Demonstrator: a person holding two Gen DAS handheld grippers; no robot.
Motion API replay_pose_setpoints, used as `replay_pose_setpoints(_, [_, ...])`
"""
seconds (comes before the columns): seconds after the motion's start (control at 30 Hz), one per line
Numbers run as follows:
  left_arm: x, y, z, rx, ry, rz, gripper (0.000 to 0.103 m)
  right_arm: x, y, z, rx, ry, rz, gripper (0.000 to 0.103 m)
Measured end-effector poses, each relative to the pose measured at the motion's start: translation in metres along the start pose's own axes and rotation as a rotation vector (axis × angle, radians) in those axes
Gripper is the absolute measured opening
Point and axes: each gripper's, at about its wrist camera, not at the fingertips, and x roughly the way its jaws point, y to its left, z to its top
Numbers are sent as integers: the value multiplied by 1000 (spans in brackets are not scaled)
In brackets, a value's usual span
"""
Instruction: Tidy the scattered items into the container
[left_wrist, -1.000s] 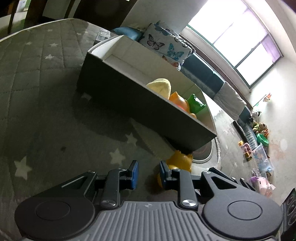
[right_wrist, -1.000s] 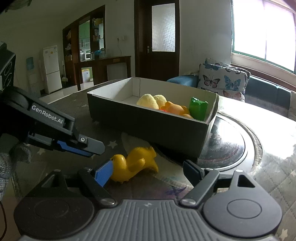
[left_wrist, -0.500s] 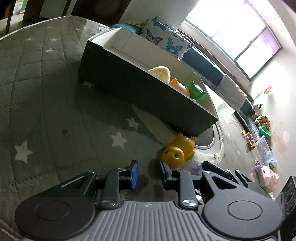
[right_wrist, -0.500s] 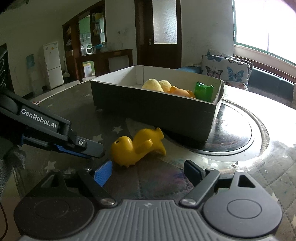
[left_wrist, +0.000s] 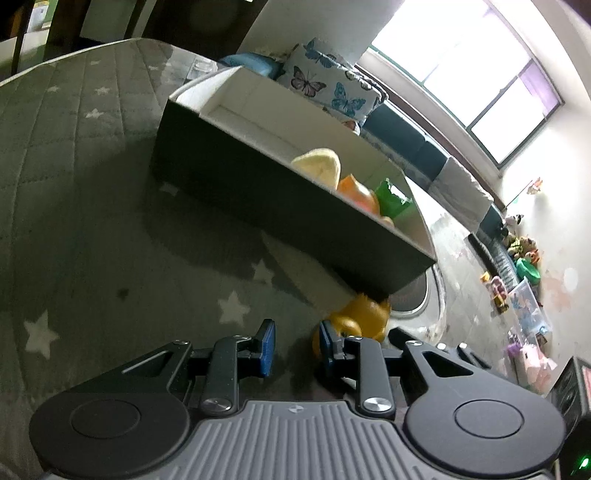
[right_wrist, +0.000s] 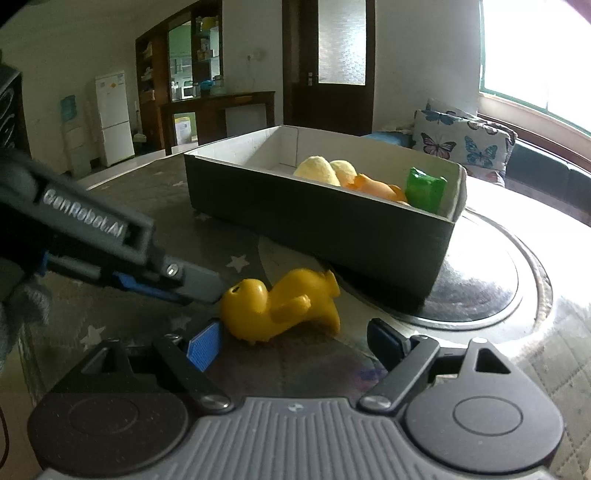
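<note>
Since a second ago the left gripper (left_wrist: 293, 341) has spread its fingers a little; they stand narrowly apart with nothing between them, its right fingertip beside the head of the yellow duck (right_wrist: 280, 308). On its side, the duck lies on the star-quilted desk (left_wrist: 92, 236) just ahead of the right gripper (right_wrist: 295, 341), whose fingers gape wide and empty. Beyond the duck sits the dark box (right_wrist: 317, 221) (plush and toys inside), one corner over a round glass disc (right_wrist: 487, 280). Bare quilt spreads left of the fingers – a butterfly cushion (right_wrist: 458, 142) and window beyond.
</note>
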Motion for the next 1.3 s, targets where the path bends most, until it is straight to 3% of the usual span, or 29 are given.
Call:
replay_pose_setpoints(0.33, [11,-6,7,1,20,-57,29,3,5,2,-13,4,14,86])
replay_pose_setpoints(0.73, [11,-18,-6,27,76,-127,29,-5,8,-2,-49,1,36,85])
replay_pose_setpoints(1.3, [-2,-15,-23,32,112,-140,29,-20,20,-6,-129,3,197,84])
